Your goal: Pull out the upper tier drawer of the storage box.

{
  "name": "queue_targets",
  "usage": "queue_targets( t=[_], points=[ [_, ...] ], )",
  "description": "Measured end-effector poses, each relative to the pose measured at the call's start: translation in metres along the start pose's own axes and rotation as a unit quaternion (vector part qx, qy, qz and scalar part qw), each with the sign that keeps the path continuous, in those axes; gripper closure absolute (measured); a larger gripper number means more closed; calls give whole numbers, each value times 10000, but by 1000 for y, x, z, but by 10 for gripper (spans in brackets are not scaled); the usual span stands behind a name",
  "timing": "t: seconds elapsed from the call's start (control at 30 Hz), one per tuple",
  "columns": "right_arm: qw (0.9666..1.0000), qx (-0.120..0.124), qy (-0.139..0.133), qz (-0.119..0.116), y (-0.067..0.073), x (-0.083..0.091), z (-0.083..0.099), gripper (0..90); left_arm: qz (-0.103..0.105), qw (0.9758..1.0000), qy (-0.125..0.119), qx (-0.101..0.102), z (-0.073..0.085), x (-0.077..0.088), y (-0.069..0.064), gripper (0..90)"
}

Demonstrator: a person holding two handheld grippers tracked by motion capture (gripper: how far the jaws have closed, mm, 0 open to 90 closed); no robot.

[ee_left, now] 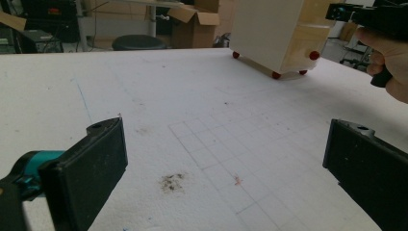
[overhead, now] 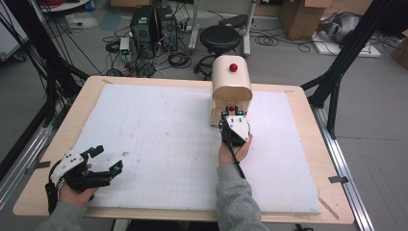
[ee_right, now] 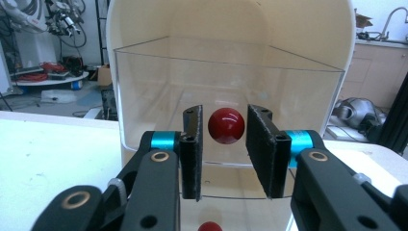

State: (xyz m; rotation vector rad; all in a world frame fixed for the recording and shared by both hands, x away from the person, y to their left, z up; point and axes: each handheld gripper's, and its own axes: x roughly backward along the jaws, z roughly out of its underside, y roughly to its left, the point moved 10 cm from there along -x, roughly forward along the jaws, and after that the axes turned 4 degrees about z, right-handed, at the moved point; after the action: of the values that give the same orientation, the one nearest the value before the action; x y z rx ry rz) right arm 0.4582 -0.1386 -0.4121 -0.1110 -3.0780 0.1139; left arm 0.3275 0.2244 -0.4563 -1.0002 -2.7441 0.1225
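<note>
A cream box [overhead: 232, 82] with a rounded lid stands at the back middle of the white mat [overhead: 159, 144]; in the left gripper view the box [ee_left: 274, 33] rests on small red feet. A red knob [overhead: 233, 67] sits on its lid. My right gripper [overhead: 232, 114] is up against the box front. In the right gripper view a clear panel [ee_right: 159, 96] carries another red knob [ee_right: 226, 126], and my right gripper [ee_right: 224, 115] straddles it, open, with thin gaps either side. My left gripper [overhead: 108, 159] rests wide open at the mat's near left corner, nothing between its jaws [ee_left: 226, 144].
The mat lies on a wooden table [overhead: 308, 125]. Beyond the far edge are a black stool [overhead: 220, 38], computer towers [overhead: 153, 29], cables and cardboard boxes [overhead: 300, 17]. Black stand legs [overhead: 346, 53] rise at the right. A dark smudge [ee_left: 172, 181] marks the mat.
</note>
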Motion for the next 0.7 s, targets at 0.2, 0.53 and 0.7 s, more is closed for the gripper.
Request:
queue_targets(
  t=[0.2, 0.53, 0.7],
  points=[
    [10000, 31, 0, 24, 0, 0, 0, 723, 0, 10000, 1, -1, 0, 0, 0, 21],
    [9998, 188, -39, 60, 0, 0, -1, 738, -2, 10000, -3, 10, 0, 0, 0, 21],
    [9997, 214, -48, 80, 0, 0, -1, 739, 6, 10000, 8, 8, 0, 0, 0, 21]
  ],
)
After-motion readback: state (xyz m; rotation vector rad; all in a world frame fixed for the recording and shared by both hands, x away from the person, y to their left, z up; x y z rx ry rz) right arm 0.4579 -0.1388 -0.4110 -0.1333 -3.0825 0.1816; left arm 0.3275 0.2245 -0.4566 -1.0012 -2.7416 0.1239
